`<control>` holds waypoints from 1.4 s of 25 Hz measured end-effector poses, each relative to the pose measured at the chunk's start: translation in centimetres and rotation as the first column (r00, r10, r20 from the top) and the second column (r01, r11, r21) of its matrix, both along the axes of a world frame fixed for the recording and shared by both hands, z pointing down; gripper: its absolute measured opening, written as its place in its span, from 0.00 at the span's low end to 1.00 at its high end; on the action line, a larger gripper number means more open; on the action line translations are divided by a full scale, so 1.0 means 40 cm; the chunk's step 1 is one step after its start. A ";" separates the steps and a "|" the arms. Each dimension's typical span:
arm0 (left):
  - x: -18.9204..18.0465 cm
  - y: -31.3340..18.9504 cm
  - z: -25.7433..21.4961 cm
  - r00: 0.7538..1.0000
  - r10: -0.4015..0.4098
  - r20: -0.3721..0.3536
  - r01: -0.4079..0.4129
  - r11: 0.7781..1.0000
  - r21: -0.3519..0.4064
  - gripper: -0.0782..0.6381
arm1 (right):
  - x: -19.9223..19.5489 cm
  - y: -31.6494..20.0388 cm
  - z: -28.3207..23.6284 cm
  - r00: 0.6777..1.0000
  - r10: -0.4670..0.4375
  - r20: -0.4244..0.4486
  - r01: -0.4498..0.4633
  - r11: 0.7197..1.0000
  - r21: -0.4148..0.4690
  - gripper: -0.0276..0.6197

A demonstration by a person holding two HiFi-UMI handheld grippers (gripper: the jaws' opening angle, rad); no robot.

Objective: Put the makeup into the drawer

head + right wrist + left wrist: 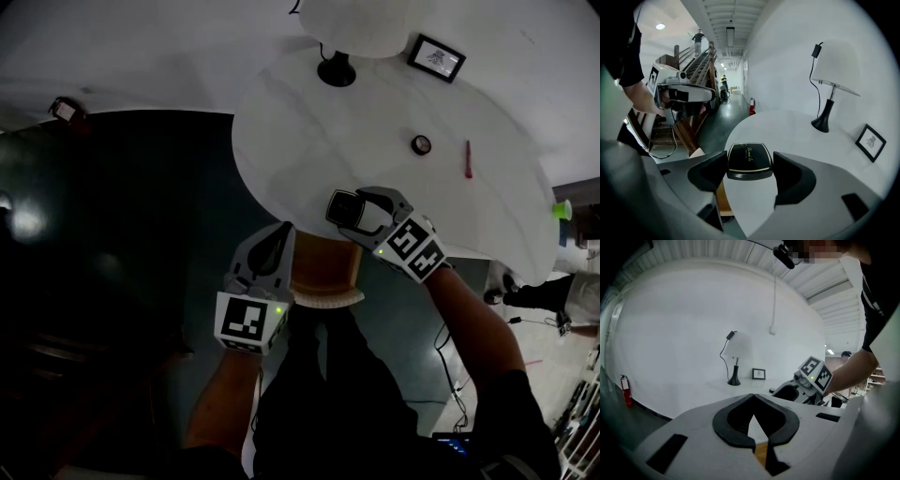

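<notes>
- Compact in my right gripper: a flat black case with a thin gold border and gold script on the lid, which I cannot read. The two jaws pinch it from either side.
- In the head view I hold that compact over the near edge of the white tabletop, just beside the open drawer and up from it in the picture.
- The drawer stands pulled out from under the tabletop's edge. Its inside is bare wood and its front is pale and curved. It lies between my two grippers.
- My left gripper sits at the drawer's left side. Its jaws are pressed together at the tips with nothing between them. Through the small gap behind the tips, the left gripper view shows a bit of white surface and a strip of wood.
- I cannot tell whether the left gripper touches the drawer or only hangs beside it.
- Farther out on the tabletop lie a small round black pot and, just to its right, a slim red stick, the two apart from each other.
- At the far side stand the black base of a lamp with a white shade and, near it, a small black picture frame.
- A green cup sits at the tabletop's right edge, well apart from the rest.
</notes>
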State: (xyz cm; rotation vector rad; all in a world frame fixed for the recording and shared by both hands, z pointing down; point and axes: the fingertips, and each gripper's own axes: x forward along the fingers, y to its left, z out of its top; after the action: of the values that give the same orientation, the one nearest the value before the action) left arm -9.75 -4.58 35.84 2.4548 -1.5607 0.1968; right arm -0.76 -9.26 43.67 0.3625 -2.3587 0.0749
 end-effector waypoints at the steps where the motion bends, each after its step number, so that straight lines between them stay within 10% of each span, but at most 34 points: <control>1: -0.004 0.007 0.009 1.000 0.003 0.006 -0.003 1.000 -0.005 0.12 | -0.004 0.006 0.008 1.000 0.000 -0.003 0.000 1.000 0.001 0.47; 11: -0.034 0.047 0.066 1.000 -0.004 0.009 0.004 0.999 -0.038 0.12 | 0.008 0.002 0.120 0.996 0.045 -0.082 -0.050 0.997 -0.056 0.47; 24: -0.058 0.047 0.059 0.999 -0.032 -0.014 0.032 0.999 -0.022 0.13 | -0.014 0.036 0.149 0.966 -0.114 -0.233 0.100 0.992 -0.074 0.47; 35: -0.068 0.058 0.049 0.999 -0.040 0.000 0.040 0.999 -0.028 0.12 | -0.015 0.067 0.113 0.983 -0.102 -0.150 0.088 0.991 -0.097 0.47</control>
State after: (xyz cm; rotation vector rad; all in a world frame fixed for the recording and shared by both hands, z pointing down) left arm -12.48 -2.24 37.79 2.3999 -1.5939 0.2094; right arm -1.37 -6.59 48.17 0.2034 -2.2065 0.1040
